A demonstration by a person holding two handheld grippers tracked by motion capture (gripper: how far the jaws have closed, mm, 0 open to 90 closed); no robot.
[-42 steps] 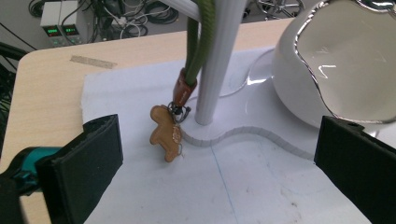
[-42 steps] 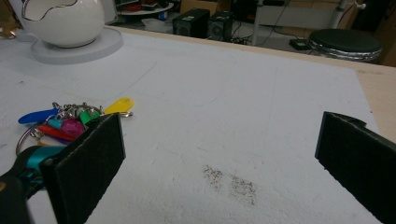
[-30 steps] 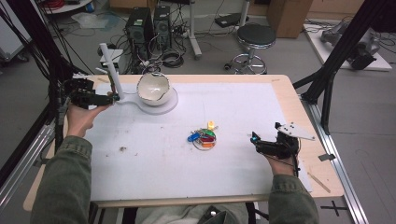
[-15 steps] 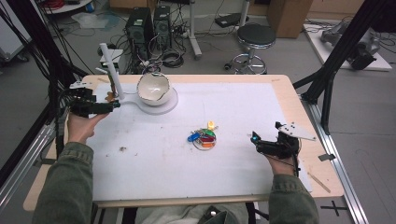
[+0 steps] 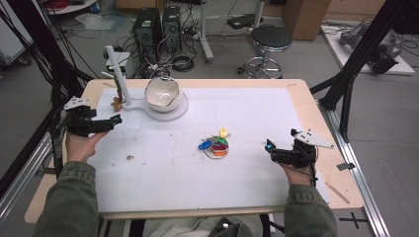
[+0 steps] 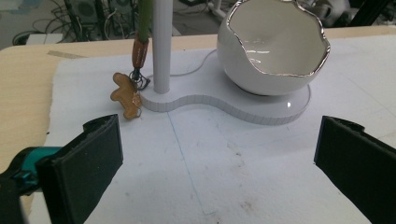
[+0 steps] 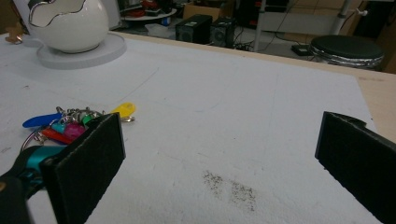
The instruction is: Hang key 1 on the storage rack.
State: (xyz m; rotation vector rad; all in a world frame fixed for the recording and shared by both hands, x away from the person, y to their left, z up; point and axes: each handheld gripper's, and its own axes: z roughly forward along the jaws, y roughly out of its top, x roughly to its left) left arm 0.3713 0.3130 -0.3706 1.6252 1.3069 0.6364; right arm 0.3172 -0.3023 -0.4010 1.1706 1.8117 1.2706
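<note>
A ring of coloured key tags [image 5: 215, 144] lies near the middle of the white mat [image 5: 247, 118]; in the right gripper view the key tags [image 7: 70, 122] sit just beyond the left jaw. A white eggshell-shaped bowl [image 5: 161, 93] rests on a white stand base [image 5: 170, 109] with an upright post [image 5: 116, 74]. A small gingerbread-man charm [image 6: 125, 94] hangs from the post down to the mat. My left gripper [image 5: 109, 121] is open at the mat's left edge, pointing at the stand. To the right of the tags my right gripper [image 5: 271, 149] also stands open.
The wooden table edge [image 5: 316, 118] frames the mat. A wooden stick [image 5: 337, 192] lies at the table's front right corner. Dark specks [image 7: 229, 186] mark the mat. Black frame struts [image 5: 351, 74], a stool [image 5: 271, 39] and computer towers [image 5: 158, 24] stand beyond the table.
My left gripper has drawn back from the stand toward the near left, away from the charm and post. The right gripper has stayed where it was.
</note>
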